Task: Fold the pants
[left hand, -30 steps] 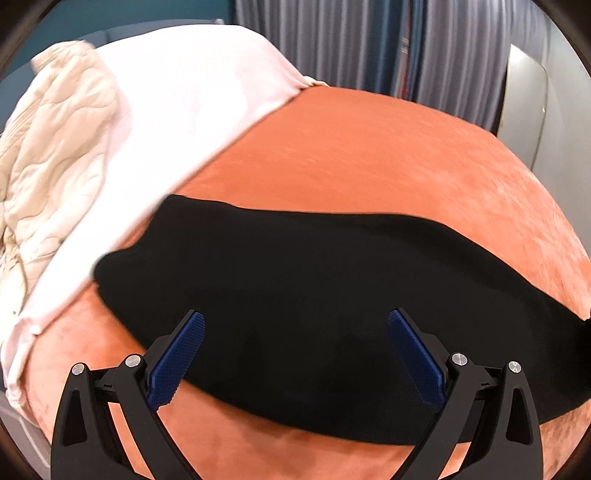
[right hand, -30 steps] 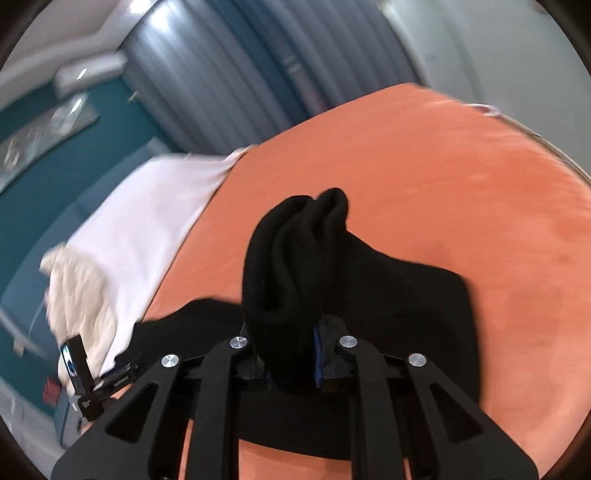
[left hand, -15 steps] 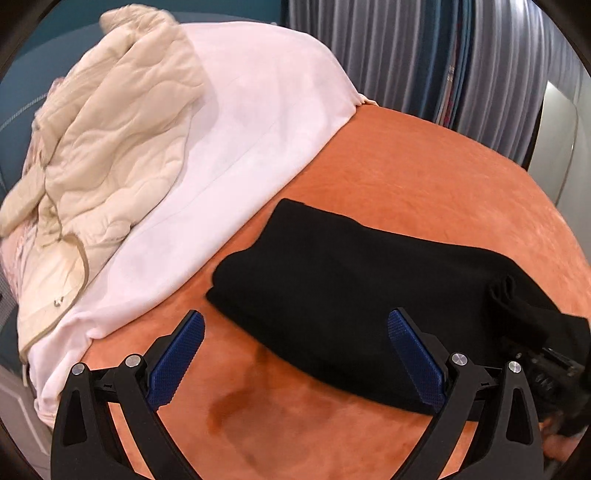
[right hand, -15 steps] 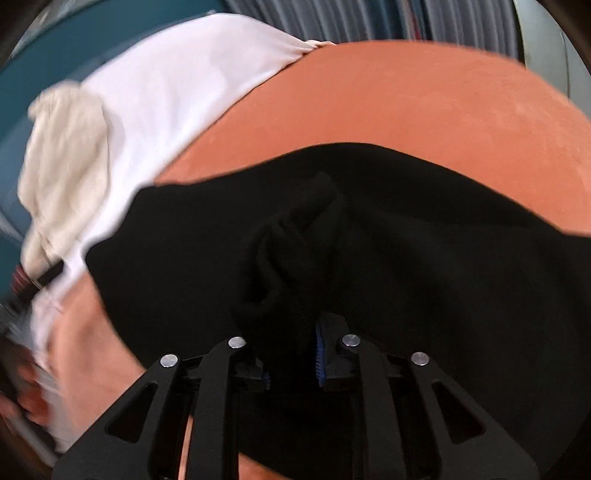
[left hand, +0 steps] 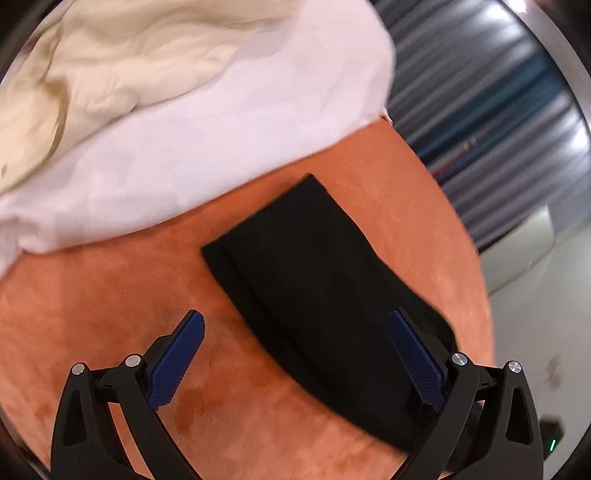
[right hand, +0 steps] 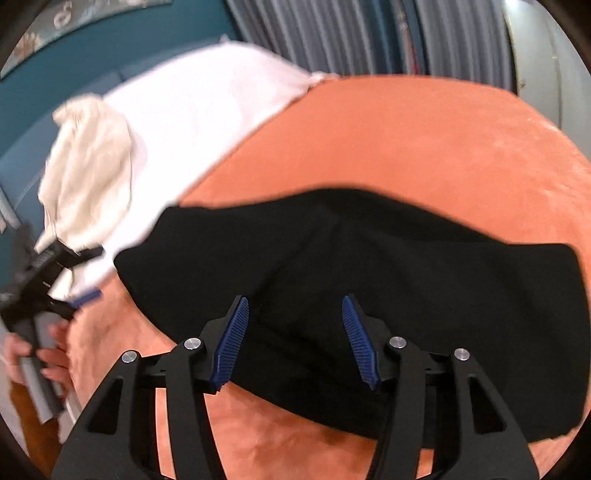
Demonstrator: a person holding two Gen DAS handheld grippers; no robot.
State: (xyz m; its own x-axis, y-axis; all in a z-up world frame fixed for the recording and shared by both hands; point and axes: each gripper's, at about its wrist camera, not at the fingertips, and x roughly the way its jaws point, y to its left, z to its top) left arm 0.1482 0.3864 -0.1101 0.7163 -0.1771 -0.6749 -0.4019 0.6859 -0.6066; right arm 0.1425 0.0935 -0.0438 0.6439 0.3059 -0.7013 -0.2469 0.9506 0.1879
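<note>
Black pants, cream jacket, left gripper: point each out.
black pants (right hand: 424, 280): right wrist view, middle of the folded top layer.
cream jacket (right hand: 92, 166): right wrist view, centre of the crumpled fabric.
left gripper (left hand: 295, 365): left wrist view, gap midway between the blue pads.

Both wrist views look steeply down, close — sharing the black pants (left hand: 325, 295) — on orange cover (right hand: 424, 140).

Soft, even room light, hardly any shadows. Motion blur smears the white bedsheet (left hand: 207, 147) and grey pleated curtains (right hand: 369, 33); fisheye bending and dark vignette at every edge.
</note>
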